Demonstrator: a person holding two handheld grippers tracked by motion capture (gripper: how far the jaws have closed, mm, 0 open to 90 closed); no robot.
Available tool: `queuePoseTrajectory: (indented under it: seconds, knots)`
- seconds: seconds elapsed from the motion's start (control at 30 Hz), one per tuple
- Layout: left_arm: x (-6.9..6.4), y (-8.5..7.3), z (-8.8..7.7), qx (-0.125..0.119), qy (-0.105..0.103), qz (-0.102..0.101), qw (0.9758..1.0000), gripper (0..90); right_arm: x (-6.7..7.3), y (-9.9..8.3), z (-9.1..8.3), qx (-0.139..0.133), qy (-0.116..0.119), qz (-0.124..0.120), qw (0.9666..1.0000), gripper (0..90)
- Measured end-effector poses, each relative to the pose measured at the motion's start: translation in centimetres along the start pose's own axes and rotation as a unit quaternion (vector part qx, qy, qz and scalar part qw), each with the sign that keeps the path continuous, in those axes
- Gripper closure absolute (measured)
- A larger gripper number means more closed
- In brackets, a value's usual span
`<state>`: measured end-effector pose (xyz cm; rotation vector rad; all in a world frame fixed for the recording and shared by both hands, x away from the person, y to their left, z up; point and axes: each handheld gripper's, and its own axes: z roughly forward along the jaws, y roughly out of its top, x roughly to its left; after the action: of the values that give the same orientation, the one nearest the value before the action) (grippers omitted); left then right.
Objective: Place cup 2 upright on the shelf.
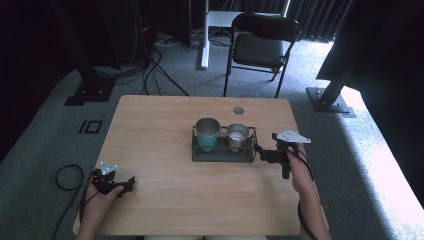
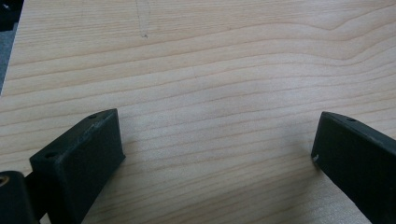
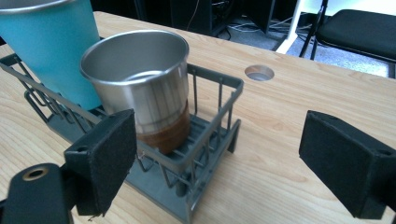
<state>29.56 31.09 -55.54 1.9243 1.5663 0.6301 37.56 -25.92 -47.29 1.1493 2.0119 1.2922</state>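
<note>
Your right gripper [image 1: 260,150], jaws apart, sits at three o'clock of the wire rack [image 1: 222,152] holding the steel cup [image 3: 140,84]. It's light, rigid, slick: pinch its rim wall. Left gripper [image 1: 131,181] idles, jaws apart.

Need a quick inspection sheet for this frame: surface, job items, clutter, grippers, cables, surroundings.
Surface: wooden table, light grain, with a round grommet hole near the far edge.
Job's things: grey wire rack mid-table holding a teal cup and a steel cup, both upright, side by side.
Clutter: nothing seen.
Grippers: left gripper open, low over bare wood at the near left; right gripper open, at the rack's end by the steel cup, gripping nothing.
Cables: left gripper's cable loops off the table edge; more cables on the floor beyond.
Surroundings: grey carpet, black folding chair, dark frame posts.
</note>
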Motion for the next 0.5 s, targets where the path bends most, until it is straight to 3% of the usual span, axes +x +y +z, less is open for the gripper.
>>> queuePoseTrajectory:
  seconds: [0.5]
  knots:
    - [0.0, 0.0, 0.0, 0.0, 0.0, 0.0, 1.0, 2.5, -0.9, -2.1, -1.2, 0.013, -0.013, 0.011, 0.9998, 11.1]
